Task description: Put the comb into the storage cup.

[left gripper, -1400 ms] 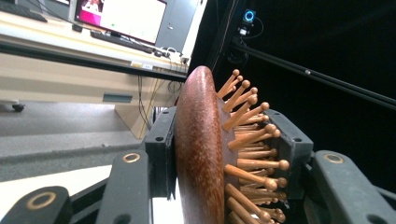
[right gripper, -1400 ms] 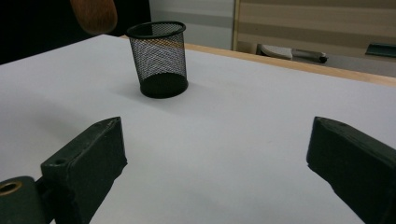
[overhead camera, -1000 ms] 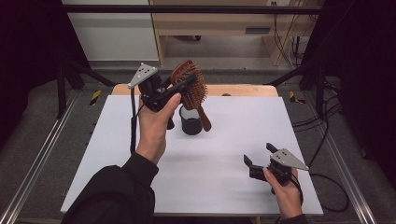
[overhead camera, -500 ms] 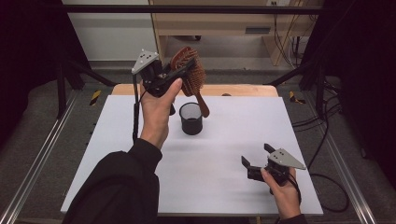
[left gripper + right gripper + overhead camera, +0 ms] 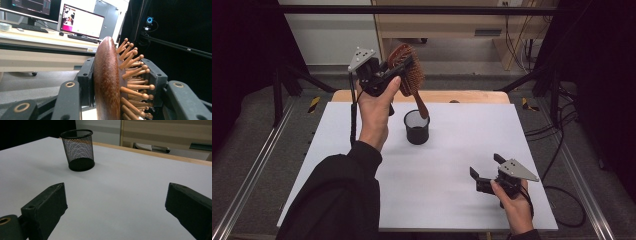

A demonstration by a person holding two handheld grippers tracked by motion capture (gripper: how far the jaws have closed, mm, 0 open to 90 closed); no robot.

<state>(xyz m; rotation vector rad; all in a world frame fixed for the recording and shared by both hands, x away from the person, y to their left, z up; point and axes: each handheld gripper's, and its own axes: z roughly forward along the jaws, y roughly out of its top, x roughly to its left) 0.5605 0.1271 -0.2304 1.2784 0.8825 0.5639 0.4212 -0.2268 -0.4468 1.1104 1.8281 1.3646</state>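
The left tool [image 5: 404, 67] grips the wooden hairbrush [image 5: 408, 75] by its head, above the mesh cup [image 5: 417, 127]. It seems light, stiff, smooth-backed; the head gives a firm hold. The right tool [image 5: 484, 170] is open.

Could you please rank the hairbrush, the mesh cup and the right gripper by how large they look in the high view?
1. Hairbrush, though raised nearer the camera, which flatters it.
2 and 3. Right gripper and mesh cup look alike, so I won't rank them.
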